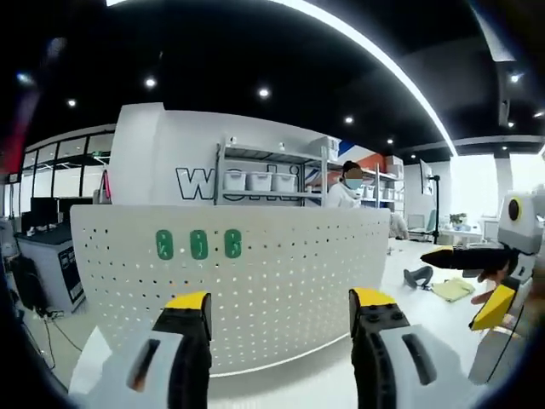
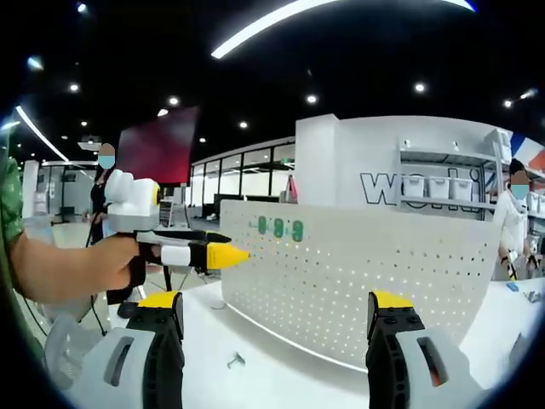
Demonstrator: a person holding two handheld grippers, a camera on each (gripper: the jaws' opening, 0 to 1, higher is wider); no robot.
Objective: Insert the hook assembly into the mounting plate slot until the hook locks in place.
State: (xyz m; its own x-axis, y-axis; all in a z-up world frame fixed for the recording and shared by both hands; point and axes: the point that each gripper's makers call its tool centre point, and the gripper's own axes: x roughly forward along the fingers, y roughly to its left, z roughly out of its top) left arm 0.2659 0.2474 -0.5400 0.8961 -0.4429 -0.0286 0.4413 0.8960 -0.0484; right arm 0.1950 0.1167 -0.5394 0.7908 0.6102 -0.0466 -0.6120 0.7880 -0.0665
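Nearest you, your left hand-held gripper [image 1: 281, 311] and right hand-held gripper [image 2: 277, 313] both stand with yellow-tipped jaws spread apart, holding nothing. On the smooth white worktop [image 2: 281, 375] lies a small bent metal hook [image 2: 236, 361]. Beyond stands the mounting plate [image 1: 255, 273], a white curved-looking perforated panel with three green tags [image 1: 198, 244] near its upper edge. Farther back, metal shelving [image 1: 264, 175] carries white bins.

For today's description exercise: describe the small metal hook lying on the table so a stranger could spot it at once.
Find the white perforated board standing on the white table. In the right gripper view, a small grey metal hook lies on the table before the board's near corner, the only loose item there.
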